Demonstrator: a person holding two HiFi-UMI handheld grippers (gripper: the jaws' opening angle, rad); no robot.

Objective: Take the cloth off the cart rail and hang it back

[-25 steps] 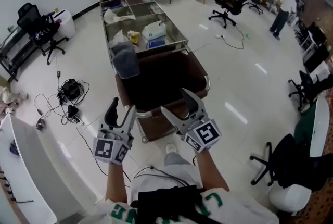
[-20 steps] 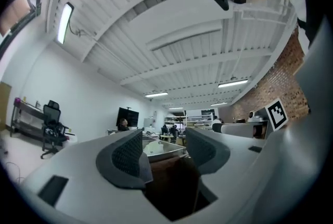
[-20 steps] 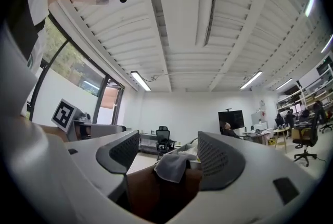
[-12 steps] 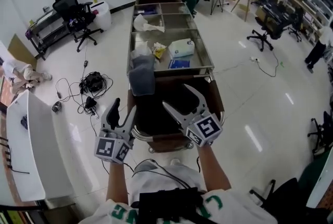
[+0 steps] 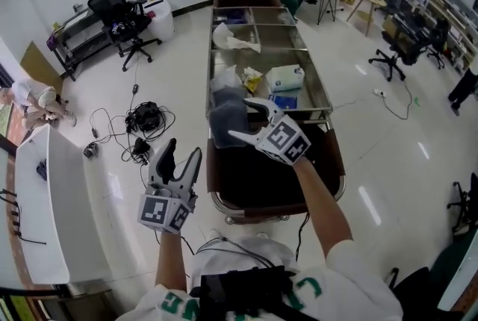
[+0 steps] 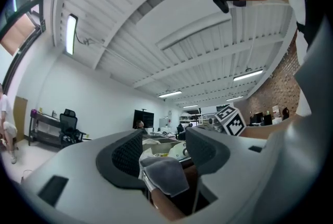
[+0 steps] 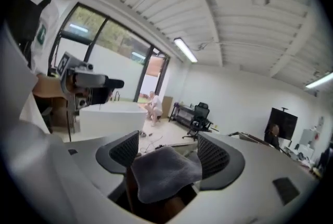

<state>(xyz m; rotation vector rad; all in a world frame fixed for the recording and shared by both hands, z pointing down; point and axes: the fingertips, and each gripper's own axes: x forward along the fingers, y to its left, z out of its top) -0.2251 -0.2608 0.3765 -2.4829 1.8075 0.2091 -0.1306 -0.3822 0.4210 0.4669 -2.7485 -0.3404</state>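
The soft grey cloth (image 5: 224, 116) hangs over the brown cart rail (image 5: 211, 179). The right gripper (image 5: 240, 119) faces it, fingers spread. It should pinch the top fold firmly, then lift straight up. The left gripper (image 5: 181, 150) waits, fingers released and empty.

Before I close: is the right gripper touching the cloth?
Cannot tell. In the right gripper view the cloth fills the space between the open fingers; neither contact nor gap shows plainly.

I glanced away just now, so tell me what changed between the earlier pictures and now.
The right gripper reached forward to the grey cloth on the cart rail; its jaws are apart with the cloth between them, not clamped. The left gripper stayed low and open. The cloth still hangs there.
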